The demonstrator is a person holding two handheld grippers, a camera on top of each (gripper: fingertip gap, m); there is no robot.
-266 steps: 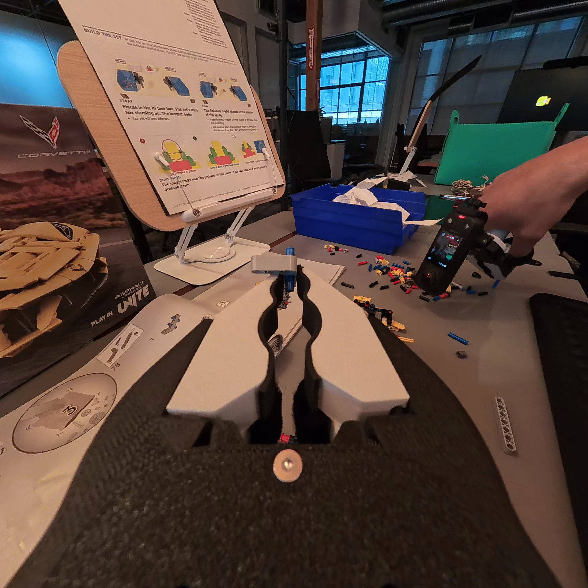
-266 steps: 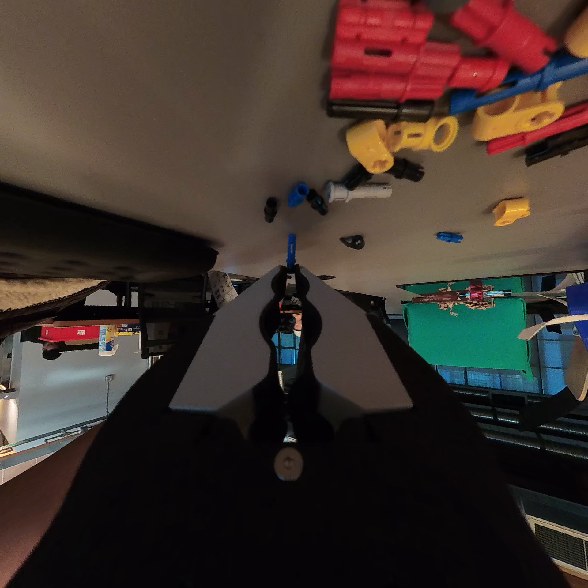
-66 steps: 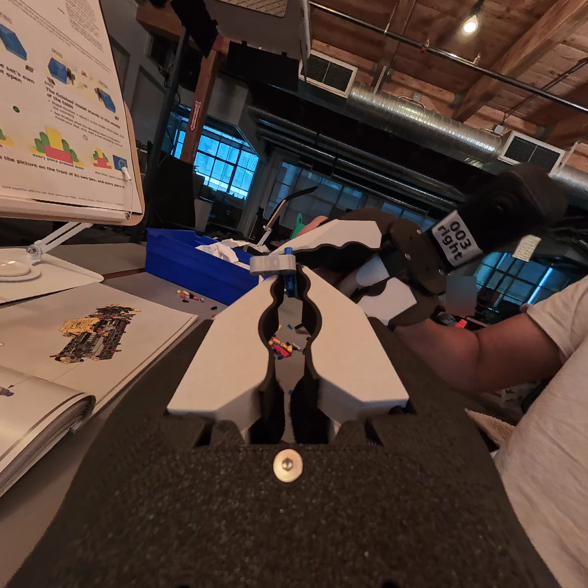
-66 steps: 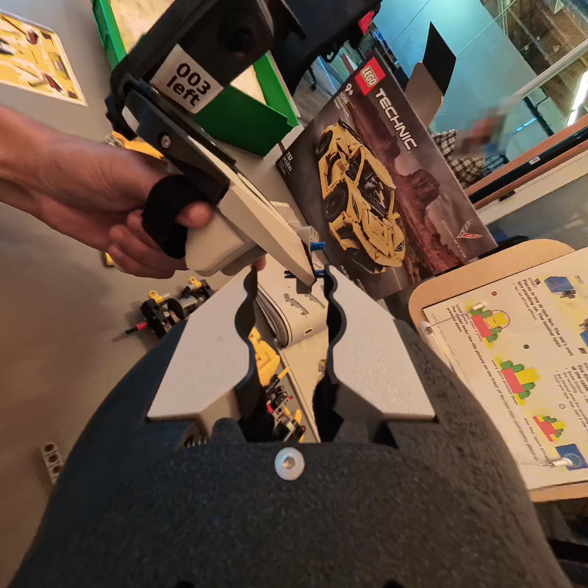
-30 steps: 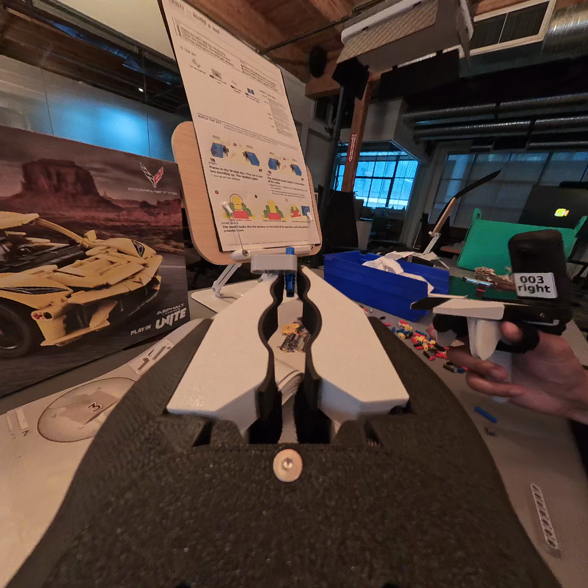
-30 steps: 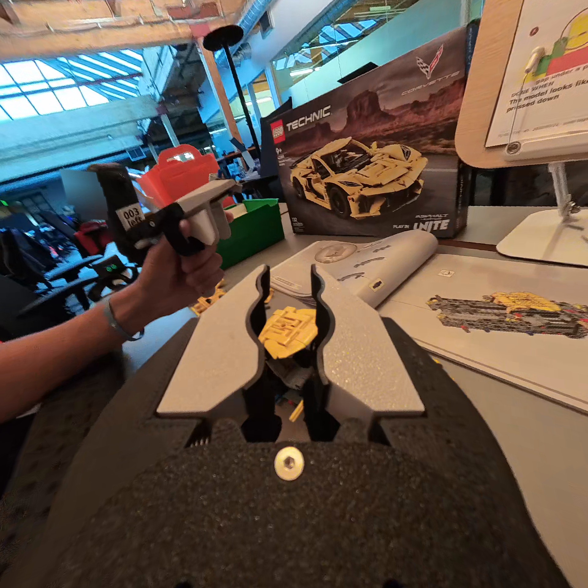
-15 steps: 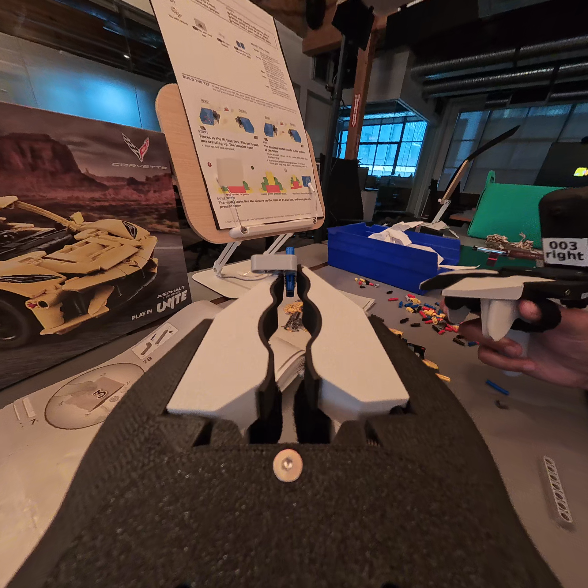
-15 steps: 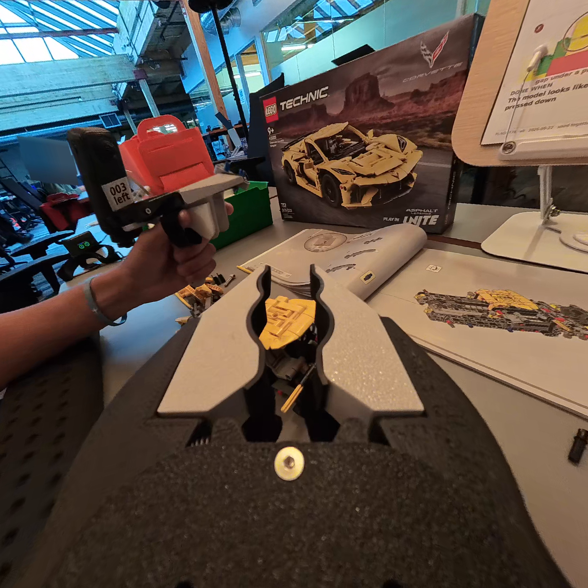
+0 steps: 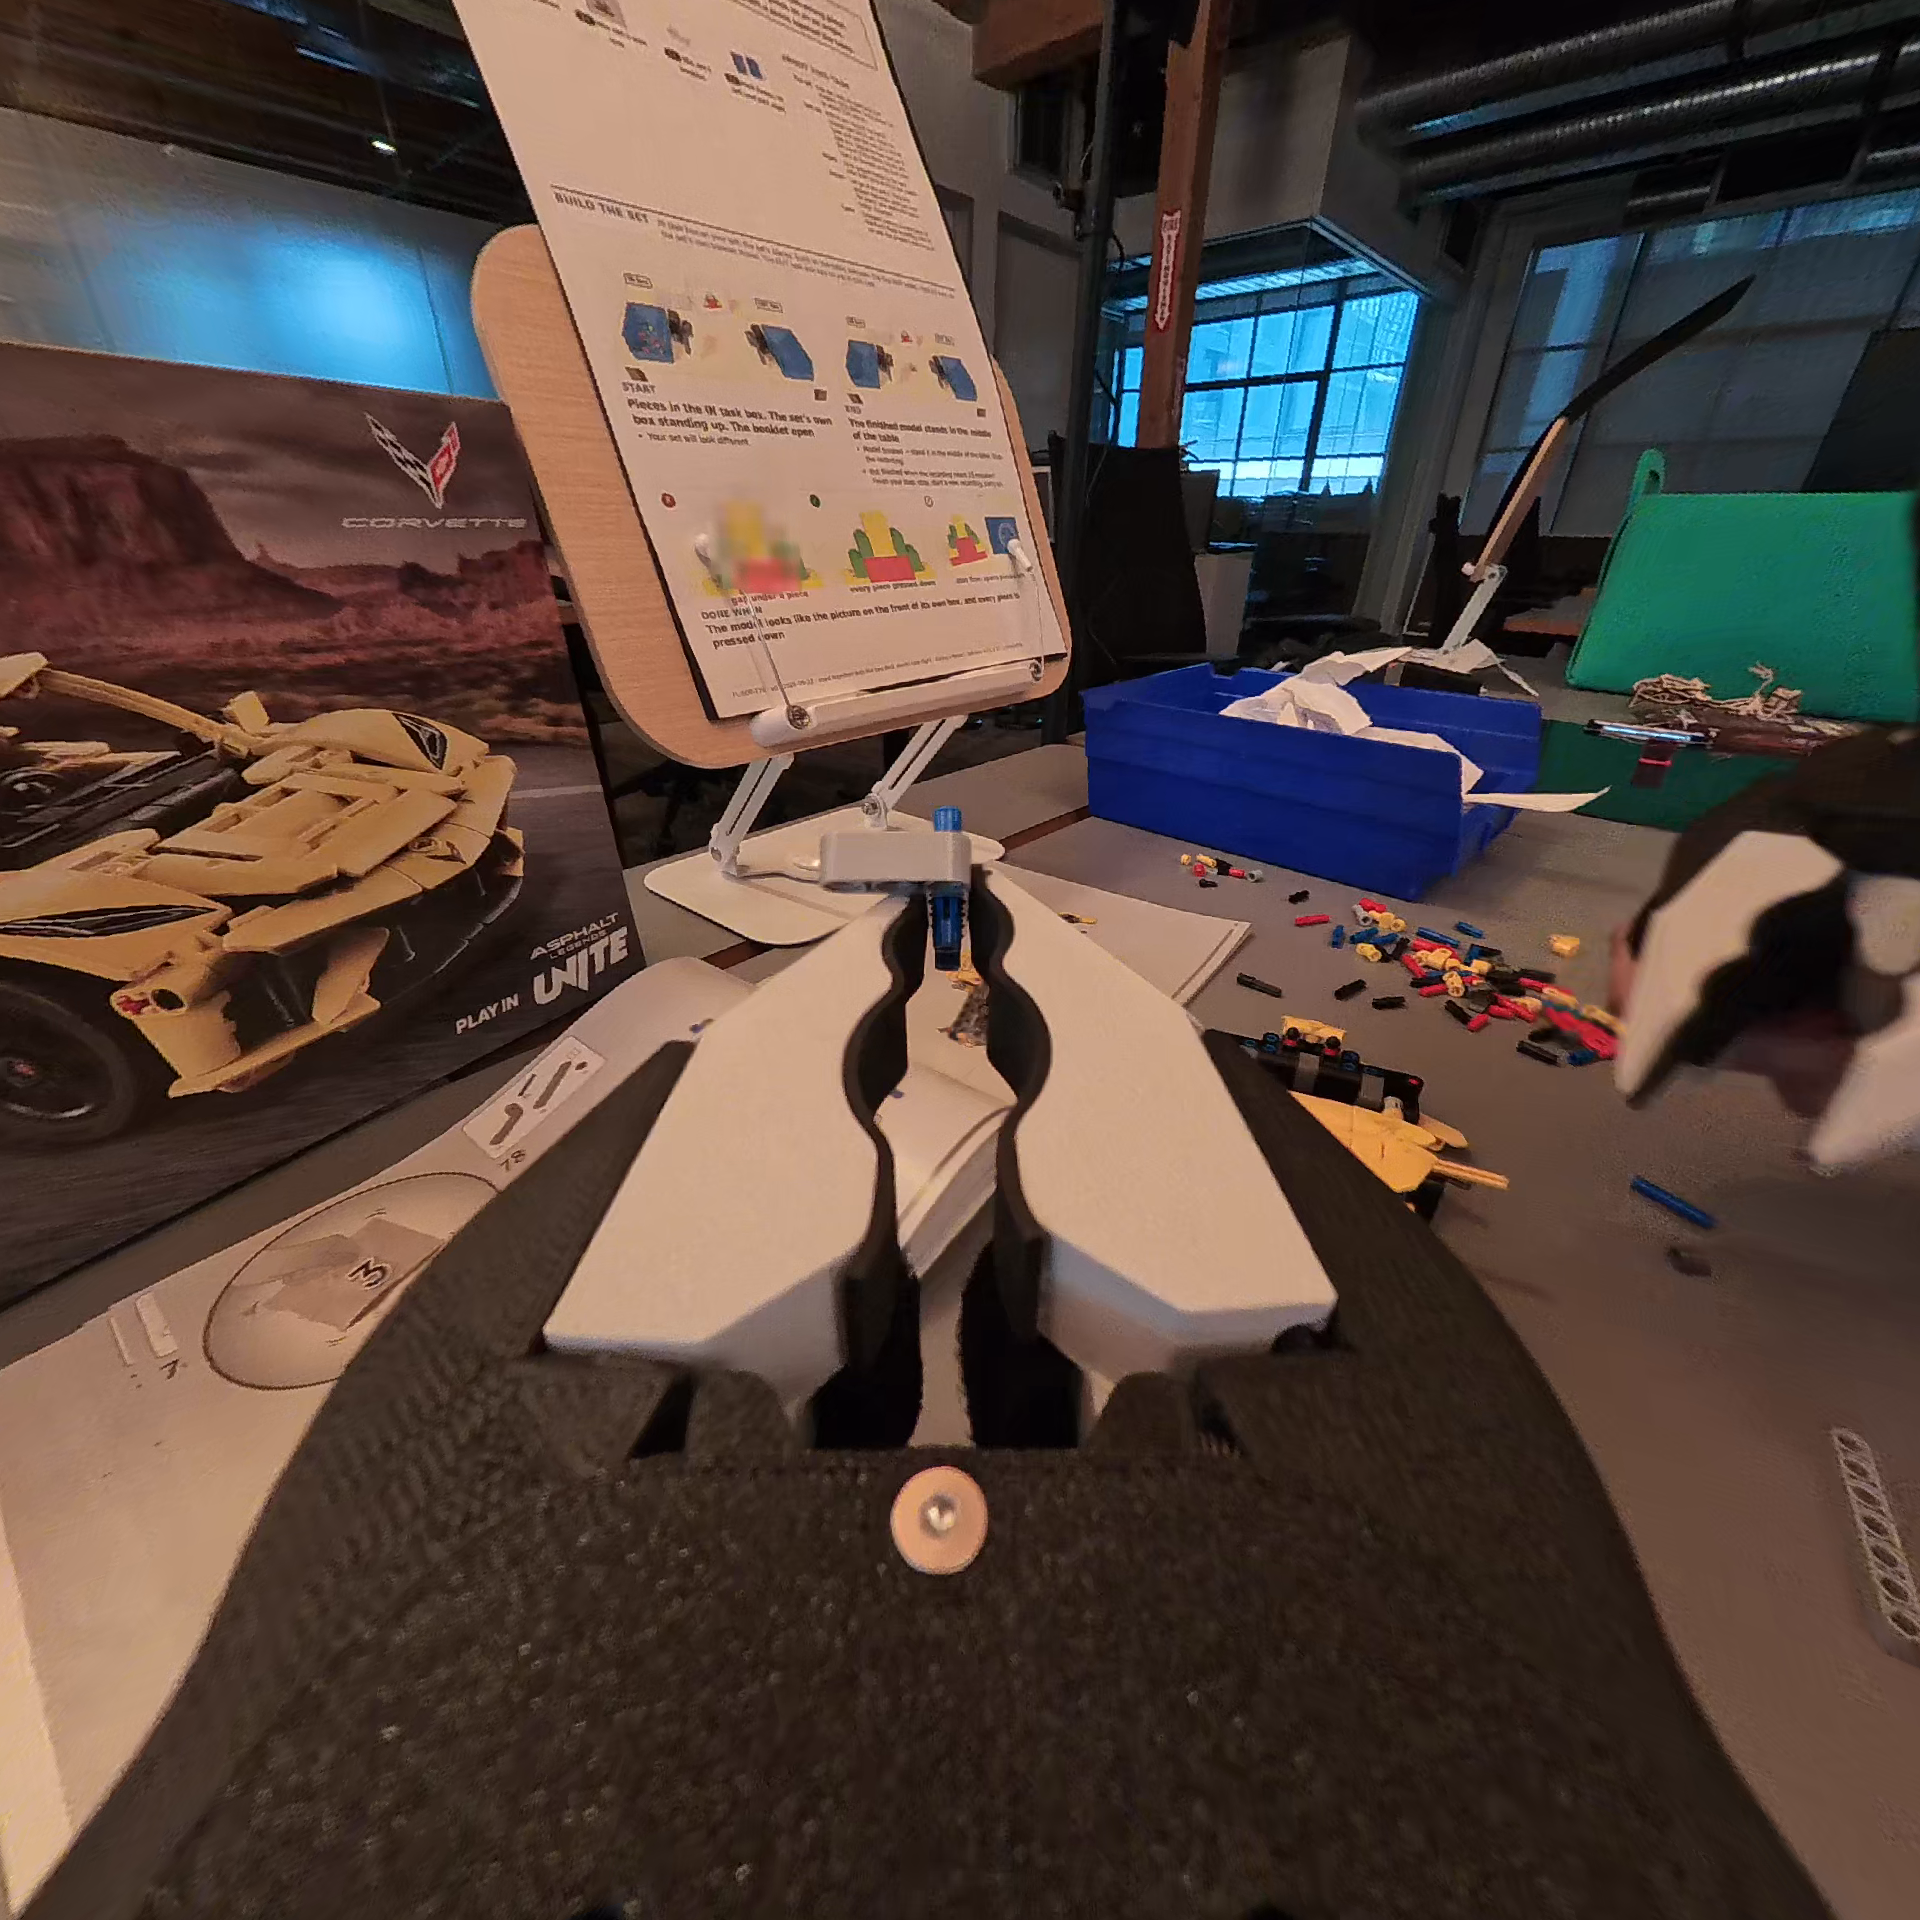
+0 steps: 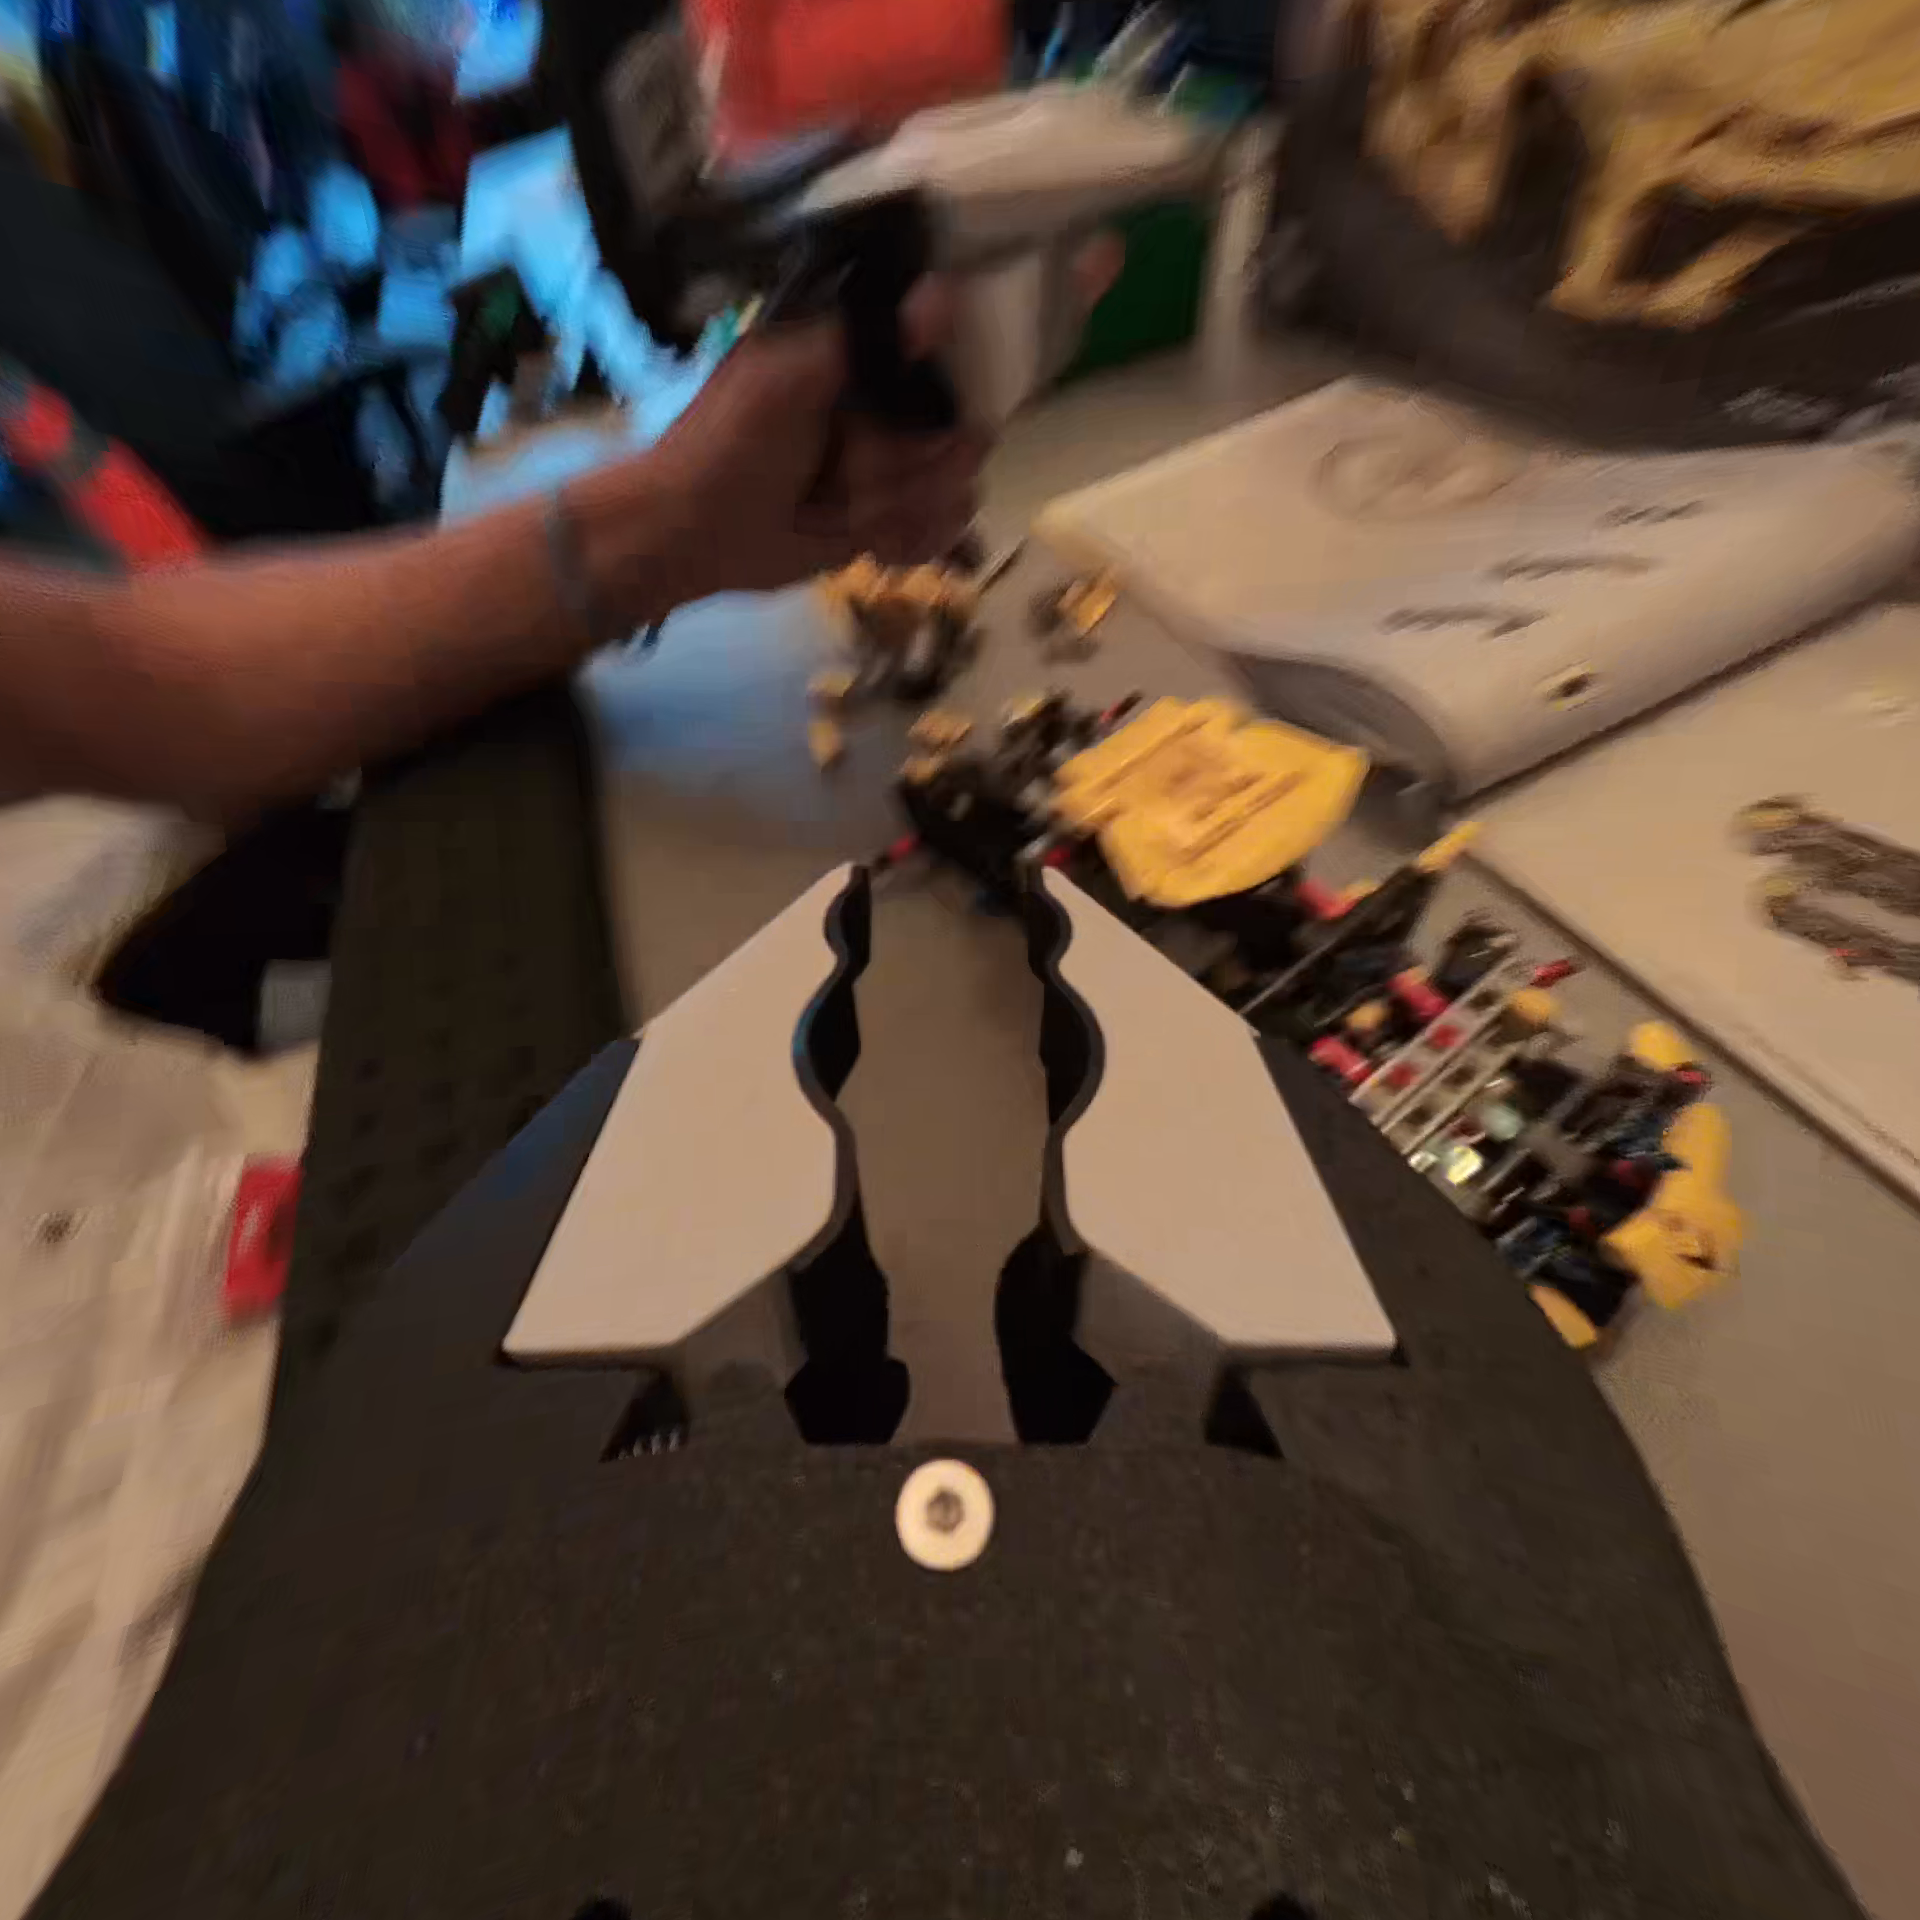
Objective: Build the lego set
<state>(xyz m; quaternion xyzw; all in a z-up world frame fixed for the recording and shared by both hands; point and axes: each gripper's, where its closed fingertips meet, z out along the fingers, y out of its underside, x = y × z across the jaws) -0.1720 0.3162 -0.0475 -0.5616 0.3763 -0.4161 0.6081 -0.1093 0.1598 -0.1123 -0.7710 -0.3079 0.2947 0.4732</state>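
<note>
Fingers (image 9: 769,1122) of left gripper (image 9: 948,914): pinched on a blue pin (image 9: 945,914) carrying a grey connector (image 9: 894,858), held above the open booklet (image 9: 1101,935). Right gripper (image 10: 951,904): fingers spread, nothing held, just short of the yellow-and-black car assembly (image 10: 1195,800) lying on the counter (image 10: 1766,1455). Right view blurred.

1. Blue pin (image 9: 944,914) in a light grey beam (image 9: 894,858).
2. Blue bin (image 9: 1299,774), white paper inside.
3. Yellow-and-black model (image 10: 1205,800) on grey worktop (image 10: 707,717).
4. Red, blue, yellow, black loose pieces (image 9: 1455,961).
5. Yellow car on the dark box (image 9: 260,727).
</note>
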